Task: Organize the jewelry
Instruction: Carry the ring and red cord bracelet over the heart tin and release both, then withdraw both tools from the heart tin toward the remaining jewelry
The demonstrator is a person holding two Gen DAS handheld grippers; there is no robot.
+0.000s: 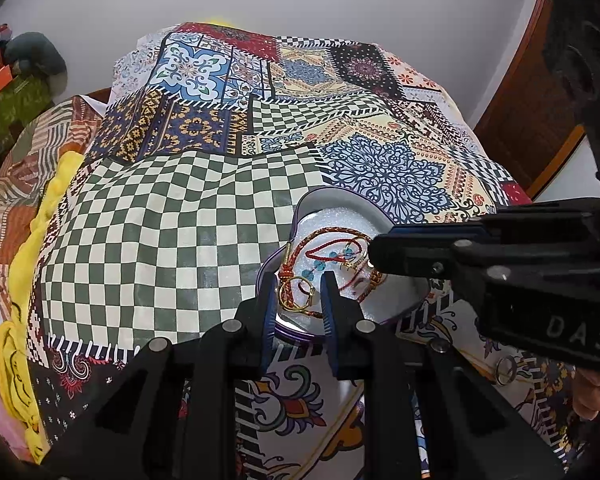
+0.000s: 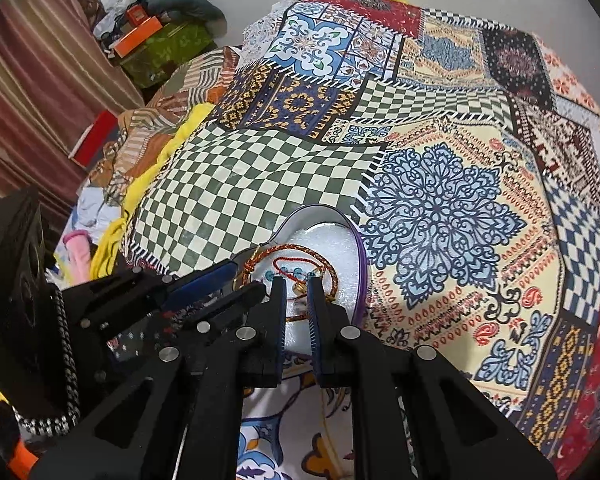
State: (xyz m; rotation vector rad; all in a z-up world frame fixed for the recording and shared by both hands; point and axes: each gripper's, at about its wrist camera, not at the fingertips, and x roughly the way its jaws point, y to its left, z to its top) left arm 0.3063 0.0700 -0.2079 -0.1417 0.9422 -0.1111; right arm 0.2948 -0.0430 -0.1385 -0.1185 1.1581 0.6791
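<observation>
Because the pieces are thin cords, small beads and light rings, we judge they will weigh almost nothing, go limp when lifted and snag on each other, so we would take one by a stiff part, such as a ring's band or a clasp, rather than by loose cord

The jewelry sits in a heart-shaped tray (image 1: 306, 206) with a purple rim and a white sparkly lining, lying on the patchwork cloth (image 1: 172, 216) at the near middle of the scene. In it we see a braided red-and-gold cord (image 1: 332, 233), a thin red string with teal beads (image 1: 320, 266) and a gold ring (image 1: 296, 293) toward the near left. A silver ring (image 1: 505, 370) lies apart on the cloth, near right of the tray.

The left gripper (image 1: 297, 280) hovers over the gold ring, jaws parted and holding nothing. The right gripper (image 2: 297, 286) reaches over the tray with a narrow gap between its jaws; whether they pinch the small gold piece there, we cannot tell
</observation>
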